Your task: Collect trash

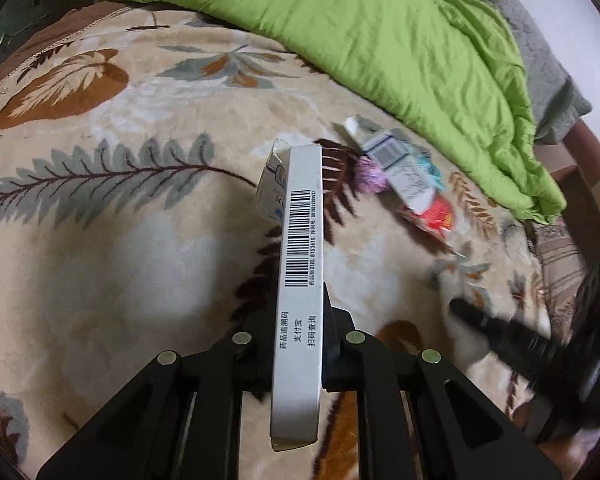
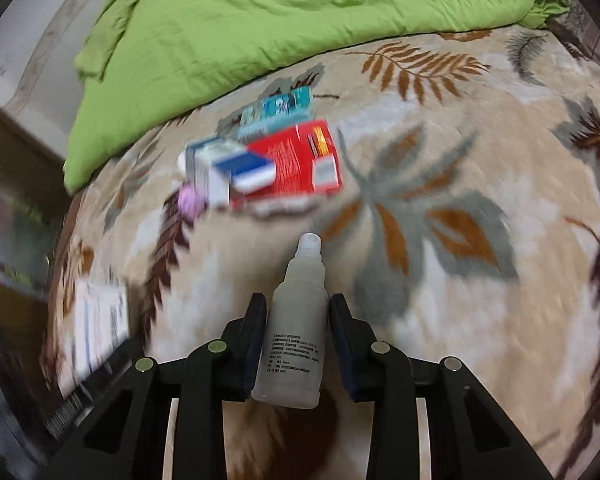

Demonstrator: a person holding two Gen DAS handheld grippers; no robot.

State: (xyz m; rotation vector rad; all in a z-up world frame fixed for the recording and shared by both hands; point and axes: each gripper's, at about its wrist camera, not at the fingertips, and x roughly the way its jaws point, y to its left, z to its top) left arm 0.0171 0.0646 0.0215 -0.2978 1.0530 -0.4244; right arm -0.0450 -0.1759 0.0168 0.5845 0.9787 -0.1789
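left wrist: left gripper [image 1: 298, 332] pinches white barcoded box [image 1: 299, 264]; right gripper [image 2: 298, 320] seemingly clamps cloudy bottle [image 2: 296, 320].

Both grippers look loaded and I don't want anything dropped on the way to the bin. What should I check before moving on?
1. Left gripper shut on white box: ok.
2. Box held near one end, most of it sticking out: not ok, may tilt.
3. Right gripper shut on spray bottle: ok.
4. Bottle cap on: ok.
5. Pile of boxes on the blanket uncollected: not ok.
6. Bin location: cannot tell.
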